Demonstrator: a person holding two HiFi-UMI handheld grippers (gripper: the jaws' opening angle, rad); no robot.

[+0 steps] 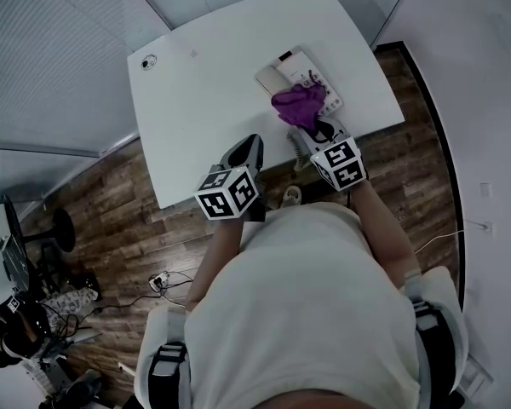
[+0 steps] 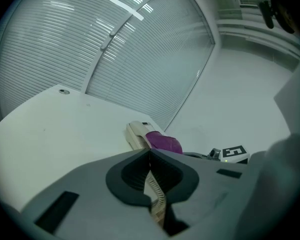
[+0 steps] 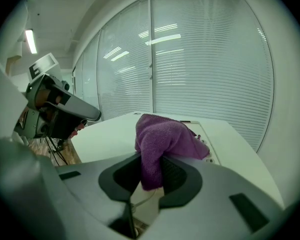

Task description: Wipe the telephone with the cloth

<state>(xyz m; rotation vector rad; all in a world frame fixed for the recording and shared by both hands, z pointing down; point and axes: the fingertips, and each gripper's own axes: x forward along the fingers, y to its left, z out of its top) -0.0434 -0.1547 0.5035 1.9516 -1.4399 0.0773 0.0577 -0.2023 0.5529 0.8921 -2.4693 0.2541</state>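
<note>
A pale telephone (image 1: 300, 77) lies at the right near part of the white table (image 1: 204, 83). A purple cloth (image 1: 298, 105) rests bunched on the telephone's near end, covering part of it. My right gripper (image 1: 319, 135) is shut on the cloth's near edge; in the right gripper view the cloth (image 3: 162, 144) fills the space between the jaws, with the telephone's keypad (image 3: 207, 146) just beyond. My left gripper (image 1: 245, 154) hovers at the table's near edge, left of the telephone, shut with nothing in it. In the left gripper view the telephone (image 2: 138, 134) and cloth (image 2: 164, 142) lie ahead.
A small round fitting (image 1: 148, 61) sits in the table's far left corner. Wood floor (image 1: 119, 220) runs round the table, with cables (image 1: 166, 281) and a chair base (image 1: 55, 228) at the left. Slatted blinds (image 2: 115, 59) stand behind the table.
</note>
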